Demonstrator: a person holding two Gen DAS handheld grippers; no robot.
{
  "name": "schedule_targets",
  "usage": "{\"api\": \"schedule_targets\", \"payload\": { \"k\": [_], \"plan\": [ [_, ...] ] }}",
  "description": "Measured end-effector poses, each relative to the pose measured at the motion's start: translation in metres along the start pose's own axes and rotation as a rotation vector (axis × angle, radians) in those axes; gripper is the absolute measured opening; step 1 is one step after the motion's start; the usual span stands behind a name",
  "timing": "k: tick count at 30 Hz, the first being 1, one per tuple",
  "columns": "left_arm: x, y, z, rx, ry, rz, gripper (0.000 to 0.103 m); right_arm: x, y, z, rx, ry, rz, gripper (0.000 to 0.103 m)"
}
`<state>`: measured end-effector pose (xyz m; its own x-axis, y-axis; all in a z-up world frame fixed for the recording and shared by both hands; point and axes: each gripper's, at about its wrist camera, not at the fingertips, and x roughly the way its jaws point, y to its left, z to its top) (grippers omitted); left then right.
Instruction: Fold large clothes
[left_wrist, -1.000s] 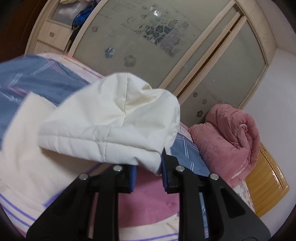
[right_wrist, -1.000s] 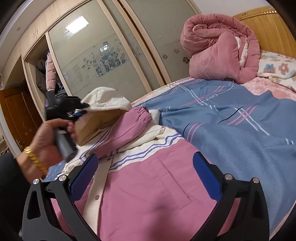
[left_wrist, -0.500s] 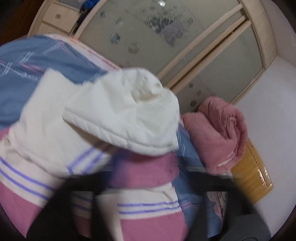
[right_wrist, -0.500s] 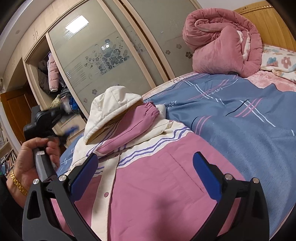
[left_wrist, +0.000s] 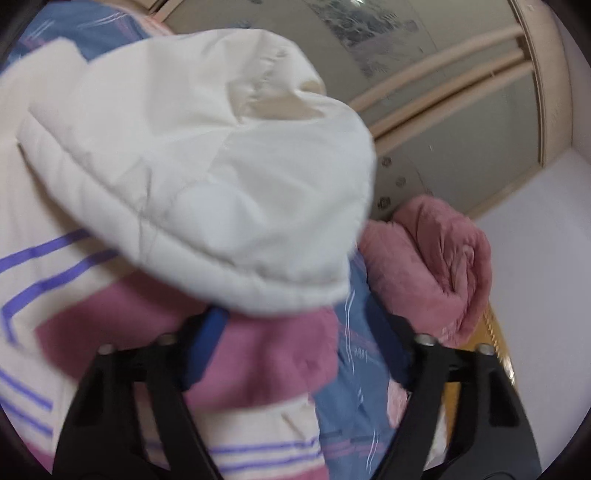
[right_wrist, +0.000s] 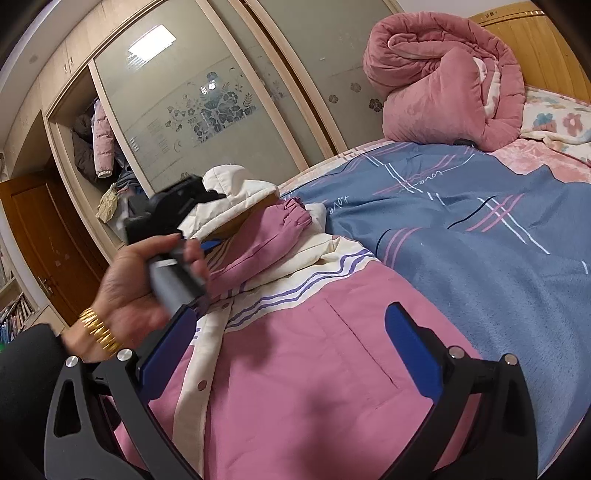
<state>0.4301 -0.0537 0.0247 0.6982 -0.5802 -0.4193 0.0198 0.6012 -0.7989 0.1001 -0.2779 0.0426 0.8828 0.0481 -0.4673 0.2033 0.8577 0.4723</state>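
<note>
The right claw hangs wide apart over the lower front of the pink jacket, its blue pads clear of the cloth and gripping nothing. The jacket lies spread flat on the bed, front side up, along the near side of the bed, with its cream button band running up the middle and purple stripes across the chest. One pink sleeve is folded in over the chest, its gathered cuff pointing toward the far side of the bed. Beyond it the cream hood lies doubled over onto the top of the jacket, its rim resting on the sleeve. The left claw, held in a hand with a gold bracelet, sits right by the hood; its jaws have just been closing from a wider gape and now stand partly apart, with the pink sleeve lying below between them but not pinched. The blue blanket covers the rest of the bed past the jacket. A rolled pink quilt sits at the far end of the bed against the wooden headboard. Behind the bed stand the sliding wardrobe doors.
</note>
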Motion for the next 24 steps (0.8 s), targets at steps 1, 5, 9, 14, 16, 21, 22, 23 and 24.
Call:
{"api": "schedule_targets", "payload": {
  "k": [1, 5, 9, 14, 16, 21, 22, 23, 24],
  "plan": [
    [0.002, 0.004, 0.004, -0.022, -0.012, -0.025, 0.046, 0.000, 0.000, 0.000, -0.002, 0.003, -0.001, 0.102],
    [-0.011, 0.006, 0.014, -0.017, -0.072, -0.126, 0.007, 0.001, 0.002, 0.000, -0.020, 0.008, 0.000, 0.102],
    [-0.037, -0.006, 0.016, 0.113, -0.113, -0.093, 0.005, 0.005, 0.000, -0.002, -0.004, 0.024, 0.003, 0.102],
    [-0.085, -0.009, 0.024, 0.149, -0.112, -0.098, 0.003, 0.007, 0.005, -0.004, -0.013, 0.034, 0.010, 0.102],
    [-0.103, -0.009, 0.030, 0.149, -0.115, -0.096, 0.003, 0.008, 0.006, -0.005, -0.007, 0.039, 0.013, 0.102],
    [-0.136, 0.011, 0.028, 0.132, -0.055, -0.072, 0.003, 0.006, 0.011, -0.008, -0.019, 0.036, 0.021, 0.102],
    [-0.137, 0.015, 0.022, 0.133, -0.041, -0.061, 0.003, 0.006, 0.011, -0.008, -0.022, 0.036, 0.017, 0.102],
    [-0.139, 0.021, 0.017, 0.130, -0.027, -0.047, 0.003, 0.006, 0.011, -0.008, -0.021, 0.038, 0.016, 0.102],
    [-0.139, 0.026, 0.011, 0.118, -0.013, -0.039, 0.003, 0.006, 0.010, -0.007, -0.013, 0.041, 0.015, 0.102]
  ]
}}
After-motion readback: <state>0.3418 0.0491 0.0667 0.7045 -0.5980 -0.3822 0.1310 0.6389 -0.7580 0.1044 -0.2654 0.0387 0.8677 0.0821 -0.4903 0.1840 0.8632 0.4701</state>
